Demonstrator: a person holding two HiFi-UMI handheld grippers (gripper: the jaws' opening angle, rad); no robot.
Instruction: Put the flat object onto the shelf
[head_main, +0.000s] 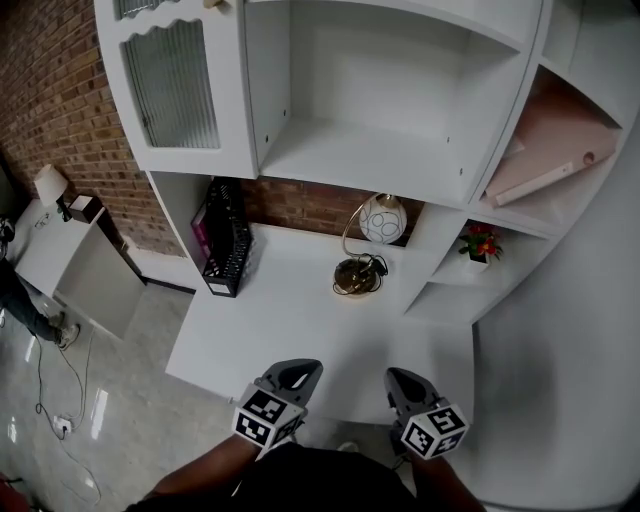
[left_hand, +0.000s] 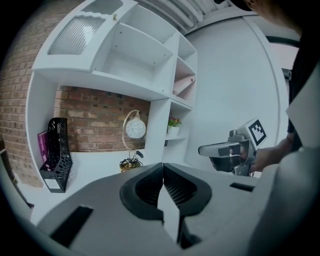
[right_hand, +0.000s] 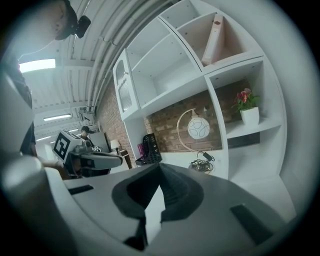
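Note:
A flat pink folder (head_main: 545, 165) leans tilted in the upper right compartment of the white shelf unit (head_main: 400, 160); the same folder (left_hand: 183, 85) (right_hand: 216, 32) shows in both gripper views. My left gripper (head_main: 304, 370) and right gripper (head_main: 399, 379) are side by side at the near edge of the white desk (head_main: 290, 320), far below the folder and pointing toward the shelf. Seen along their own jaws, the left gripper (left_hand: 162, 168) and the right gripper (right_hand: 160, 168) are both shut with nothing between the pads.
A round white lamp (head_main: 381, 222) on a brass base stands mid-desk. A black mesh file rack (head_main: 228, 240) with a magenta book stands at the desk's left. A small potted flower (head_main: 481, 245) sits on a low right shelf. Brick wall at the left.

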